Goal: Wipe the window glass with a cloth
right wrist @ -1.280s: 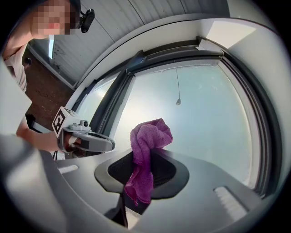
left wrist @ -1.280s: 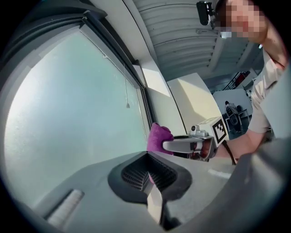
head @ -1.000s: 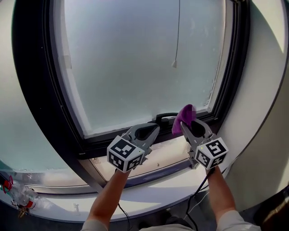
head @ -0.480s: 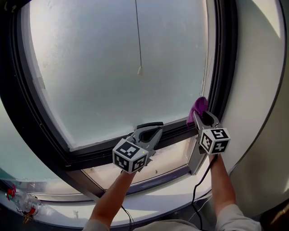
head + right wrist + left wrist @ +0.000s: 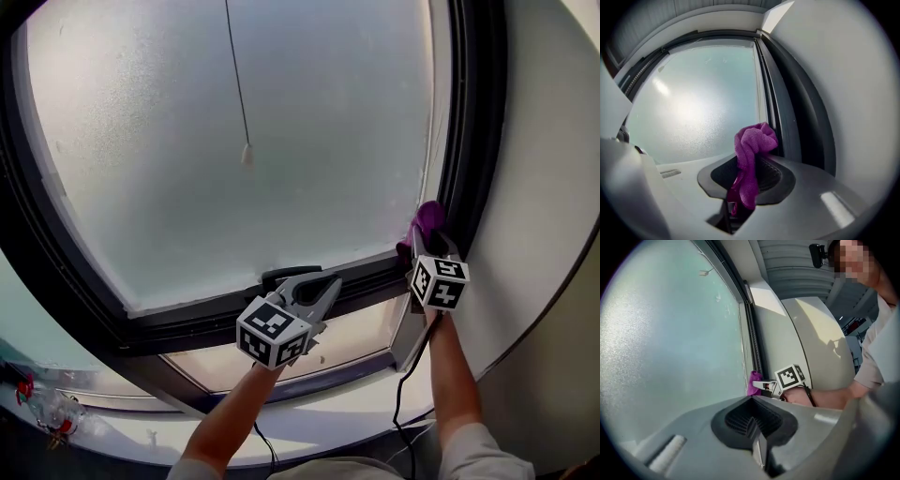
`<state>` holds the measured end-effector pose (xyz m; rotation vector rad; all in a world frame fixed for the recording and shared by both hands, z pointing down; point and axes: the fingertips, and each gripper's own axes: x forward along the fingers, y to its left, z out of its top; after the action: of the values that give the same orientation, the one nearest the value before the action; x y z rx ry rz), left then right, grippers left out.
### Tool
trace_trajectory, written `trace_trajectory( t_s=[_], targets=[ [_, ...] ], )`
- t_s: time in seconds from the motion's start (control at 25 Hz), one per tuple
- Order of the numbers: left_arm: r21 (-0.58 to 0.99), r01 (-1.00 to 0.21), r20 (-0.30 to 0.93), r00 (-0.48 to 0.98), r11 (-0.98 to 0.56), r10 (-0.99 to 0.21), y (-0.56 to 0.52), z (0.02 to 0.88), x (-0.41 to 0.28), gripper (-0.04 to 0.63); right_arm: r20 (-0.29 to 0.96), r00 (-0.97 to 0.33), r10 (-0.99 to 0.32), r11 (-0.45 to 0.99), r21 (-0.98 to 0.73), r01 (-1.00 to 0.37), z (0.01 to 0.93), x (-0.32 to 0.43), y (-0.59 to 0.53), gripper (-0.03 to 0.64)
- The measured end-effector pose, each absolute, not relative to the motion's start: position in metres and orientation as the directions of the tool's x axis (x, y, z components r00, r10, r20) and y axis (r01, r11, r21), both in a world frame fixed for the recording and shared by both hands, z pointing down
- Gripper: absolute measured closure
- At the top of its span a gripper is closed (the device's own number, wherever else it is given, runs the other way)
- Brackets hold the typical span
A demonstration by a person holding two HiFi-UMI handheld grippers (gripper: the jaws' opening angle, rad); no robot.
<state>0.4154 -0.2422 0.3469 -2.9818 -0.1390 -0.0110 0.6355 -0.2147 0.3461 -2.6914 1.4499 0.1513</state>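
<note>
The frosted window glass (image 5: 262, 131) fills the head view inside a black frame (image 5: 469, 141). My right gripper (image 5: 427, 239) is shut on a purple cloth (image 5: 428, 216), bunched at the glass's lower right corner beside the frame. In the right gripper view the cloth (image 5: 750, 159) sticks out of the shut jaws towards the glass (image 5: 693, 108). My left gripper (image 5: 319, 286) is shut and holds nothing, hovering by the black window handle (image 5: 286, 275) on the bottom frame. The left gripper view shows the glass (image 5: 670, 333), the cloth (image 5: 753, 383) and the right gripper (image 5: 761, 386) beyond.
A pull cord with a small knob (image 5: 247, 155) hangs in front of the glass. A white sill (image 5: 309, 412) runs below the frame, and a white wall (image 5: 544, 187) rises at the right. A cable (image 5: 403, 394) trails from the right gripper. A person stands behind in the left gripper view.
The right gripper has carried the purple cloth up and to the right, from near the handle into the lower right corner of the glass. The left gripper has stayed by the handle.
</note>
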Motion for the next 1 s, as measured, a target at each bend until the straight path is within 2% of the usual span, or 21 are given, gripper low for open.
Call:
trace_trajectory(
  t_s=[0.16,0.48,1.0],
  targets=[
    [-0.153,0.049,0.012,0.999,-0.987,0.048,-0.252,0.348,0.419,0.595,-0.087,0.571,-0.816,-0.574,0.009,-0.819,0.355,0.647,-0.234,0.499],
    [-0.139,-0.015,0.002,1.0,-0.99,-0.016,-0.262,0.351,0.41,0.595,-0.084,0.463,-0.882,-0.46,-0.054,-0.886,0.357,0.634,-0.249,0.5],
    [-0.149,-0.136,-0.029,0.991,-0.98,-0.133,-0.286,0.341,0.334,0.595,-0.075,0.24,-0.968,-0.237,-0.051,-0.97,0.352,0.525,-0.293,0.502]
  ],
)
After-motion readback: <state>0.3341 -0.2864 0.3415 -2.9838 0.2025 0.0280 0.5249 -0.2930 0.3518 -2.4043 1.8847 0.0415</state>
